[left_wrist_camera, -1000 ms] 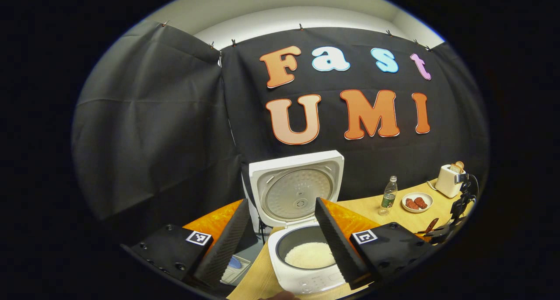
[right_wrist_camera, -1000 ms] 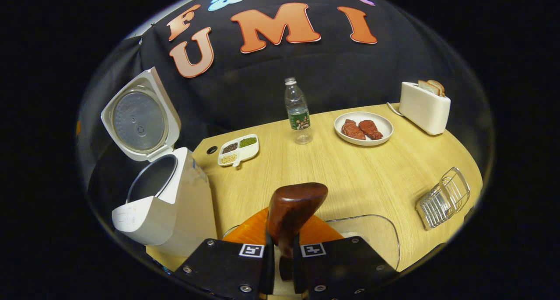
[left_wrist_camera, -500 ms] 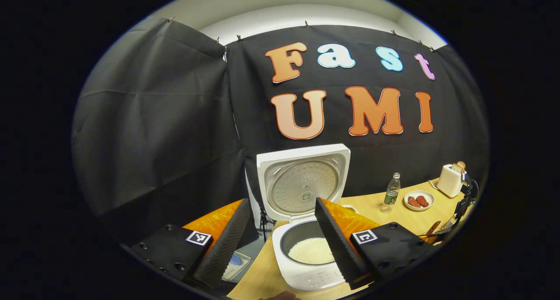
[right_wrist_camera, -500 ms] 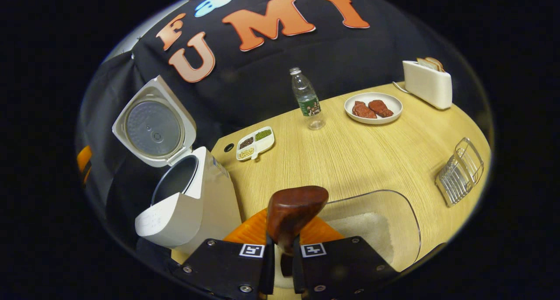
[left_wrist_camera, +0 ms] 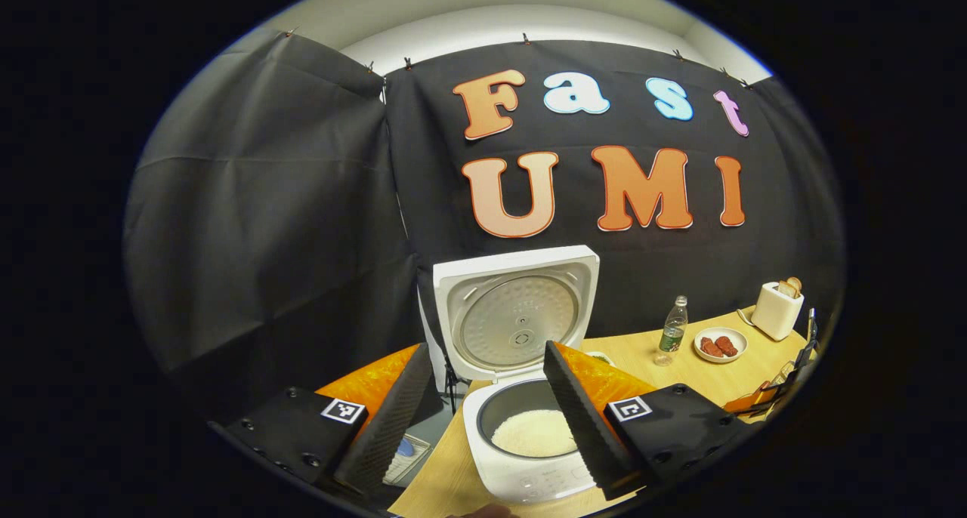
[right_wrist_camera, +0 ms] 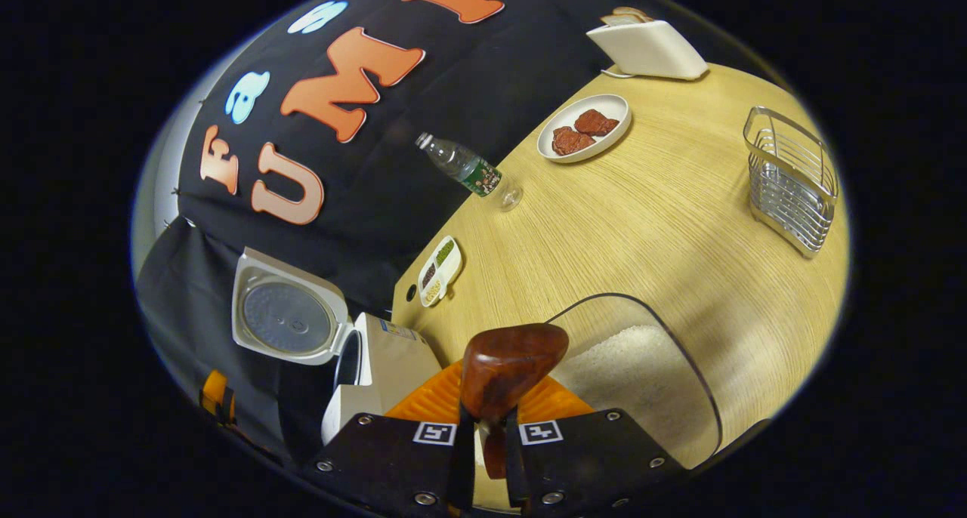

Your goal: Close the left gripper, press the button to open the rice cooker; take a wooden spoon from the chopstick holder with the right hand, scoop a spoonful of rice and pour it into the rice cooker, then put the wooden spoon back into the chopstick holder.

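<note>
Left gripper view. Left gripper (left_wrist_camera: 483,412): fingers spread apart, holding nothing, hanging above and in front of the rice cooker (left_wrist_camera: 529,442). Rice cooker: white, at the table's near-left edge, lid (left_wrist_camera: 515,312) swung fully upright, inner pot showing a layer of white rice (left_wrist_camera: 532,433). Wooden table (left_wrist_camera: 702,382): carries a water bottle (left_wrist_camera: 671,333), a plate of reddish meat pieces (left_wrist_camera: 720,344) and a white toaster (left_wrist_camera: 776,309) holding bread, all well to the right of the cooker.

Right gripper view. Right gripper (right_wrist_camera: 489,457): fingers drawn together and clamped on the handle of the wooden spoon (right_wrist_camera: 508,367), whose dark bowl rises just ahead of them; whether it carries rice cannot be told. Clear container of rice (right_wrist_camera: 642,374): directly beneath and just right of the spoon. Rice cooker (right_wrist_camera: 378,367): lower left, open. Wire chopstick holder (right_wrist_camera: 792,178): at the table's far right, well apart from the spoon. Small divided dish of grains (right_wrist_camera: 438,270): between cooker and bottle (right_wrist_camera: 470,173).

Step in hand, judged: scooping. Advice: dip the bowl's leading edge into the heap, draw it through, then level the bowl before lifting so grains stay put on the way across to the open pot.
</note>
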